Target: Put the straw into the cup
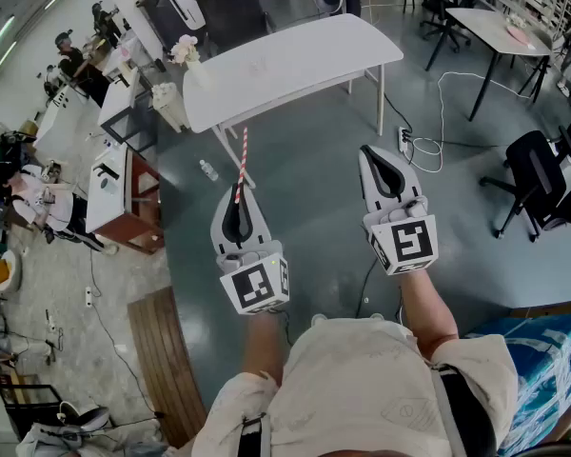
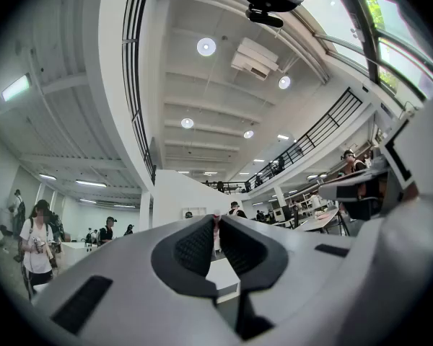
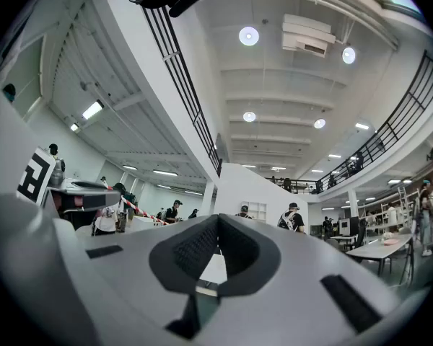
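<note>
Grey floor (image 1: 305, 188), white table (image 1: 285, 65), blk chairs (image 1: 538, 174)

The person wears a cream short-sleeved shirt (image 1: 357, 388) with a faint outline print on its right side, and dark straps (image 1: 462, 412) run down over the shirt at both sides. Beyond the shirt, the left gripper (image 1: 236, 192) and the right gripper (image 1: 372, 151) look alike: smooth pale grey shells tapering to a rounded tip, each with a black, ribbed, teardrop-shaped lining between its jaws. At the end of each shell nearest the shirt sits a white cube (image 1: 254, 287) bearing black square markers.
</note>
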`<action>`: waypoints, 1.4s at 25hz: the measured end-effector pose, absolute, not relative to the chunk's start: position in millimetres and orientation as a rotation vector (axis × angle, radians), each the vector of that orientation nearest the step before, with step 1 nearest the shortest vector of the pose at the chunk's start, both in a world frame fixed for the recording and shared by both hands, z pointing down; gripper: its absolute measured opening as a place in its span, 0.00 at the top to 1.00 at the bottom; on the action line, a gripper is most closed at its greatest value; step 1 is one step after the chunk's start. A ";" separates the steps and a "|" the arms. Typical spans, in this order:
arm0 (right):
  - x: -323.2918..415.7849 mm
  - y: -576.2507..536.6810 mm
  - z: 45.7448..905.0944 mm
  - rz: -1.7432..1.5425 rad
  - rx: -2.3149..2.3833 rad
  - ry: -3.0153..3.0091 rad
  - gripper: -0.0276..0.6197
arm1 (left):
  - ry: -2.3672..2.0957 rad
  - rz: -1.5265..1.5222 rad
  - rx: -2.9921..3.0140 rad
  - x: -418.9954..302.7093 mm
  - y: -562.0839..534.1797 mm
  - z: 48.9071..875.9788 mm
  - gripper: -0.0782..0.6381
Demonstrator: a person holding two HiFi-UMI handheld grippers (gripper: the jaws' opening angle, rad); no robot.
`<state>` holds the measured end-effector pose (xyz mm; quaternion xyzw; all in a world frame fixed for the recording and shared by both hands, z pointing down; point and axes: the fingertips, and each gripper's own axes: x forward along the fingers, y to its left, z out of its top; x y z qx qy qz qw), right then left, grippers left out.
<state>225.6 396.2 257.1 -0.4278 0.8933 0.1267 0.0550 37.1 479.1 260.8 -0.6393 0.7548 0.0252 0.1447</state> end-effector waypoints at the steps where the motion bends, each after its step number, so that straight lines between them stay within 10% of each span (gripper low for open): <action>1: 225.6 396.9 256.9 0.388 -1.297 2.715 0.95 | 2.176 0.075 -1.843 37.4 479.9 260.6 0.86; 35: 117.1 385.8 307.0 0.308 -1.309 2.796 0.95 | 2.248 0.078 -1.884 -67.5 471.1 309.3 0.86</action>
